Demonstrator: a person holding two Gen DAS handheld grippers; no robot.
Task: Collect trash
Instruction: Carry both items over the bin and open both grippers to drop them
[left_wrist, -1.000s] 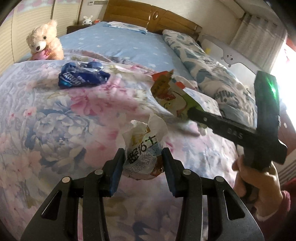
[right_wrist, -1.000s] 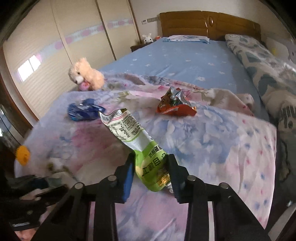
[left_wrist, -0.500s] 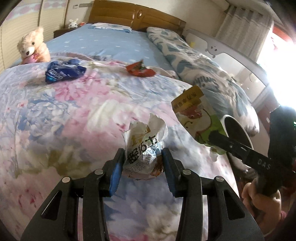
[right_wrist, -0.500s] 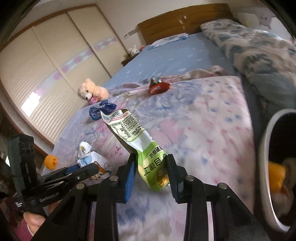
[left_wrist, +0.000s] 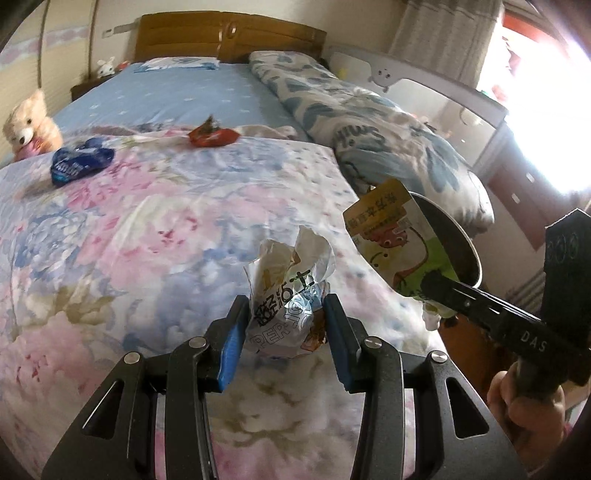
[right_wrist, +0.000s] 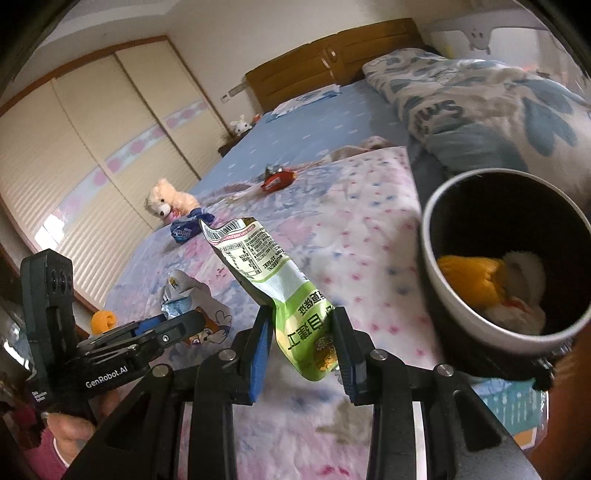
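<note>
the left claw (left_wrist: 284, 325) is closed on a crumpled white wrapper (left_wrist: 291, 288), its thin foil bunched into a loose ball between the blue pads. the right claw (right_wrist: 301, 343) pinches the lower end of a flat green snack bag (right_wrist: 277, 288), so the long stiff pouch stands up above the jaws. both pieces are carried over the flowered quilt (left_wrist: 147, 240) toward the round trash bin (right_wrist: 443, 295), just beside the bed edge, probably to drop them in. far from the bin, a blue wrapper (left_wrist: 79, 164) and a red wrapper (left_wrist: 212, 136) lie uncollected on the quilt.
</note>
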